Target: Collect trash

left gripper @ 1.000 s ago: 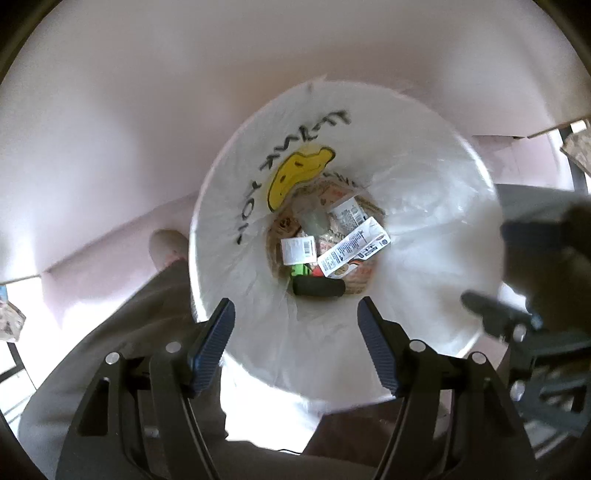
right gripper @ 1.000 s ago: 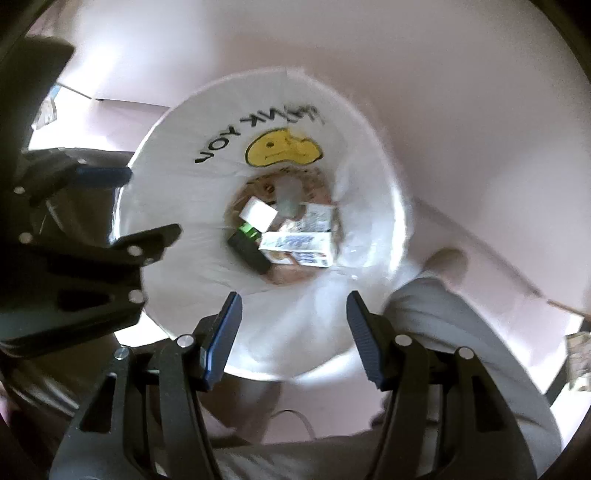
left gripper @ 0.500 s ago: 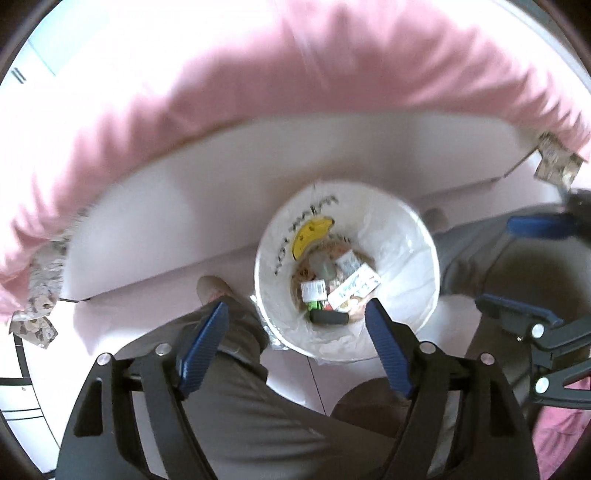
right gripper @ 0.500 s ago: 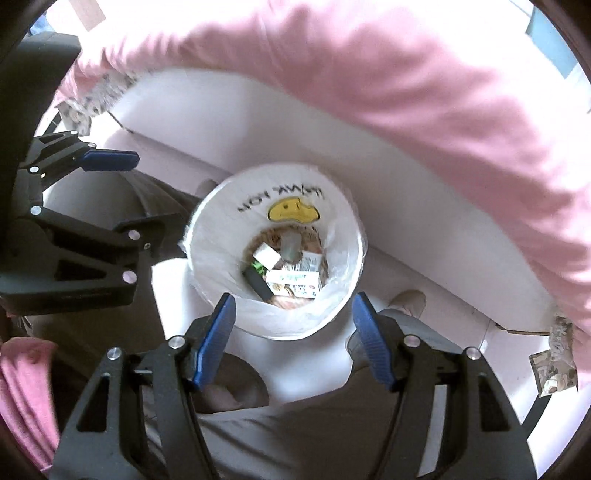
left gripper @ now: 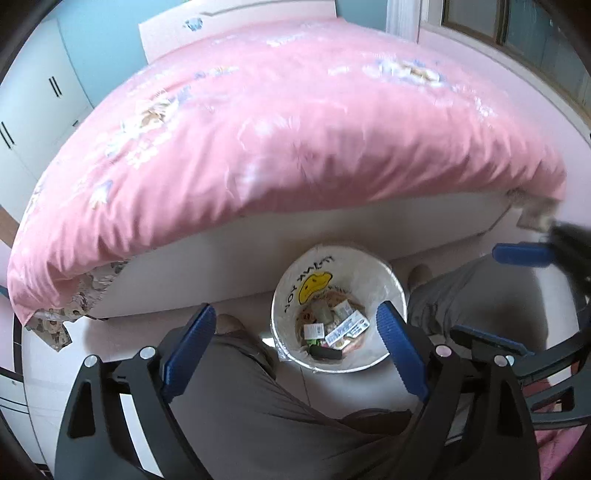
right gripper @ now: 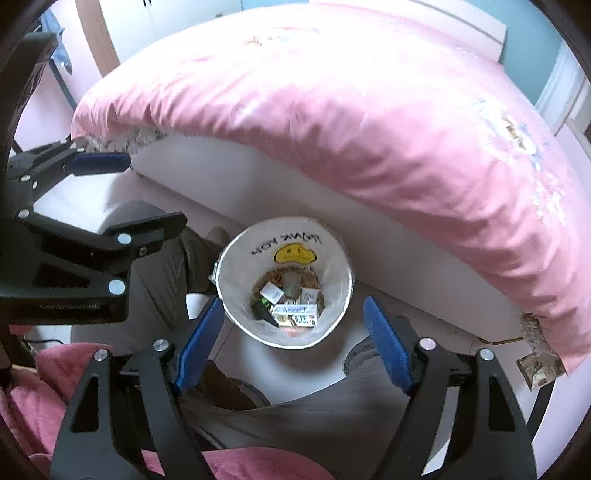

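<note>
Left wrist: bed beside bin.

The bin has a white liner with a yellow smiley face and black lettering. The trash in it is mostly white packets with blue and dark print, plus a black piece with a bit of green. The quilt is pink with pale, scattered flower prints; its underside edge is a brown and cream pattern. The bed base is white. The trousers are grey-brown. The pads on both grippers are blue on black frames. The wall is light blue.
</note>
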A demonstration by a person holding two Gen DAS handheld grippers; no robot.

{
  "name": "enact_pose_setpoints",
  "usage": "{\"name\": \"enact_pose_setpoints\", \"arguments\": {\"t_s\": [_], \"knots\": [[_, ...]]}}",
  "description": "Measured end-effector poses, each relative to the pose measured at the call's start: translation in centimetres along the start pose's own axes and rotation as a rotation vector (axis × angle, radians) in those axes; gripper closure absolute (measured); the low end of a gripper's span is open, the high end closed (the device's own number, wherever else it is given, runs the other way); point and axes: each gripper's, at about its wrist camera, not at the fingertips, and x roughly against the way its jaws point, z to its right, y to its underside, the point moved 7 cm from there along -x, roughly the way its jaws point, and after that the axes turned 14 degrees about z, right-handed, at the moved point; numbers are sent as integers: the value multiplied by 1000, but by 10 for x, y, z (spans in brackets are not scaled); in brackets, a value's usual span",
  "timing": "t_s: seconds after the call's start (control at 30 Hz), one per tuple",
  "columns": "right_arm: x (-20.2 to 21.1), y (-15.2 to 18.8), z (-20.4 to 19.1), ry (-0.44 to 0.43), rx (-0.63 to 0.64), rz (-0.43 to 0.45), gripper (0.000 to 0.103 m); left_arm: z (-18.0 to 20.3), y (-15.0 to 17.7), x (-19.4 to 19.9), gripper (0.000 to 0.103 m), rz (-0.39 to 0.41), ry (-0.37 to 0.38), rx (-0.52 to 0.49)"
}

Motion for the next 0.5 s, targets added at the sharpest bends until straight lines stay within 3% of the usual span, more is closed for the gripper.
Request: {"name": "enact_pose_setpoints", "arguments": {"t_s": [0.13,0.5], "knots": [[24,-3,-8,27,3,63,22,2,-4,23,12,56,-3,2],[86,-10,6,191,-80,279,18,-1,-5,76,10,192,-128,-7]]}}
